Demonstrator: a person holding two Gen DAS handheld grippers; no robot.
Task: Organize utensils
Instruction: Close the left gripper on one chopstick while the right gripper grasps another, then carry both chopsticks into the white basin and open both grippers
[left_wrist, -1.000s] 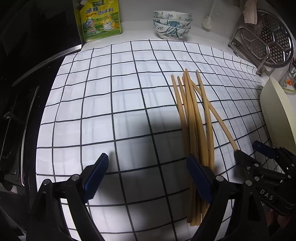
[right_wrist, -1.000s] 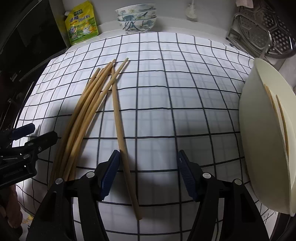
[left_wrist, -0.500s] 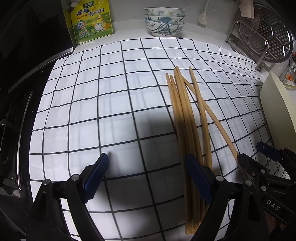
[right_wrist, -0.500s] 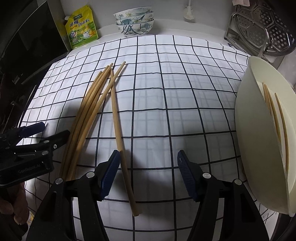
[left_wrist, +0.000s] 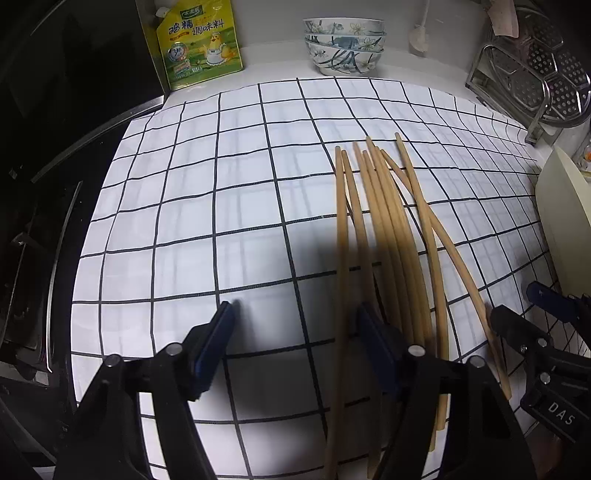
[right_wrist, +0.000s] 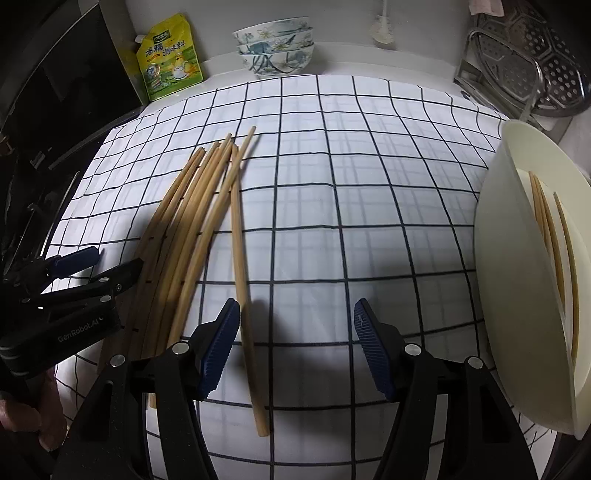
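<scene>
Currently left tongs (left_wrist: 295, 332) are closing, one chopstick (left_wrist: 341, 258) lying between them; right tongs (right_wrist: 295, 332) are hovering open over a stray stick (right_wrist: 240, 258).

cloth (left_wrist: 221, 221): white, black grid lines
chopsticks (left_wrist: 384, 221): plain tan wood
container (right_wrist: 517, 314): cream
bowls (left_wrist: 343, 44): white, blue floral pattern
pouch (left_wrist: 199, 44): yellow-green, printed chick
left gripper (left_wrist: 295, 343): black, blue pads
right gripper (right_wrist: 295, 347): black, ribbed blue pads
</scene>
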